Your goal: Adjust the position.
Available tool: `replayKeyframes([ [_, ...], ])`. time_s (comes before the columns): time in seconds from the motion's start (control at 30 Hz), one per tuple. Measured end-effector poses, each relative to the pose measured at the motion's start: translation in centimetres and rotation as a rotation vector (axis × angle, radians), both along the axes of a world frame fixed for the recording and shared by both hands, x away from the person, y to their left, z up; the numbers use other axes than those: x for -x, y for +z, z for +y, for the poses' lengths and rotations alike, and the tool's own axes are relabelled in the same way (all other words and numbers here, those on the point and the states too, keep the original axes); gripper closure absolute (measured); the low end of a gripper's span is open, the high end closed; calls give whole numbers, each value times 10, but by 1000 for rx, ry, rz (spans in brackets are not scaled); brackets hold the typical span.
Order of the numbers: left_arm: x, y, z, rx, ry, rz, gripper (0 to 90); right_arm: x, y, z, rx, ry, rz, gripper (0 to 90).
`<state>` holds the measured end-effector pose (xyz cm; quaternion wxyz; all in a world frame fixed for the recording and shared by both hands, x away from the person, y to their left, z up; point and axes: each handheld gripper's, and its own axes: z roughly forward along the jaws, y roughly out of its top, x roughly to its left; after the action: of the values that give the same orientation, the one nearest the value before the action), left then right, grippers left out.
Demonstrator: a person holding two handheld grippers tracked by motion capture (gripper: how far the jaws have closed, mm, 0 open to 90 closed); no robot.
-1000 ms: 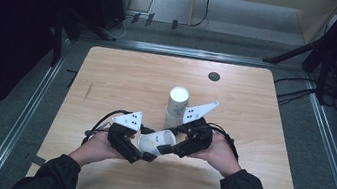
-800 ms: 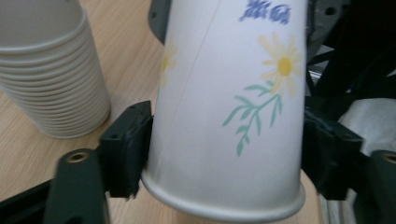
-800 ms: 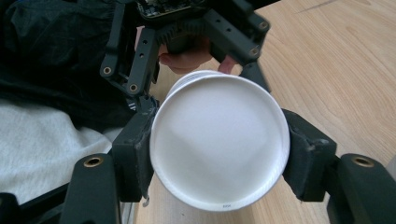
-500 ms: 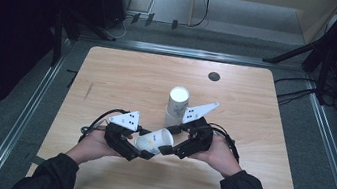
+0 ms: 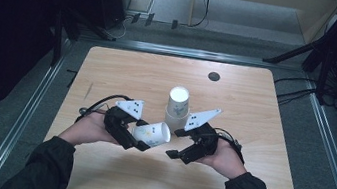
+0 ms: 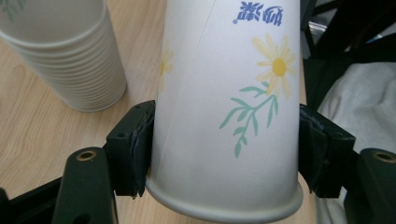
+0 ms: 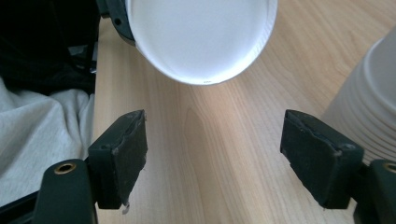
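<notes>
Since the earlier frame, little is seen to have shifted: the right gripper (image 5: pixel 178 143) has been drawn slightly back from the single paper cup (image 5: pixel 151 133), which remains held on its side just above the wooden table (image 5: pixel 264 119). The cup is clamped near its rim by the left gripper (image 5: pixel 135 139), both pads being pressed against its flower-printed wall (image 6: pixel 224 102) in the left gripper view. The right gripper's jaws are spread wide with nothing between them, and the cup's white base (image 7: pixel 201 37) is faced by them in the right gripper view. A stack of paper cups (image 5: pixel 177 107) is seen standing upright behind both grippers, near the table's middle. A small dark disc (image 5: pixel 214 76) is set into the tabletop near the far edge.
</notes>
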<state>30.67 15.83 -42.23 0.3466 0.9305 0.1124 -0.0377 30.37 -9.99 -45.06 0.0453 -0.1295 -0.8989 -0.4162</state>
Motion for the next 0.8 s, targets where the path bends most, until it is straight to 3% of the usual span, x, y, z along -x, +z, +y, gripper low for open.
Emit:
replayKeyframes([
  [0.13,-10,6,-9,-40,-12,19,294,5,4,-8,3,-29,-37,234],
  [0.23,-14,3,-12,8,-22,29,291,7,4,-16,-18,-43,-39,234],
  [0.4,-13,-4,-15,-51,-22,32,292,7,-3,-11,20,-21,-41,234],
  [0.8,-2,-20,-27,-179,-60,21,289,6,-13,2,57,19,-54,234],
])
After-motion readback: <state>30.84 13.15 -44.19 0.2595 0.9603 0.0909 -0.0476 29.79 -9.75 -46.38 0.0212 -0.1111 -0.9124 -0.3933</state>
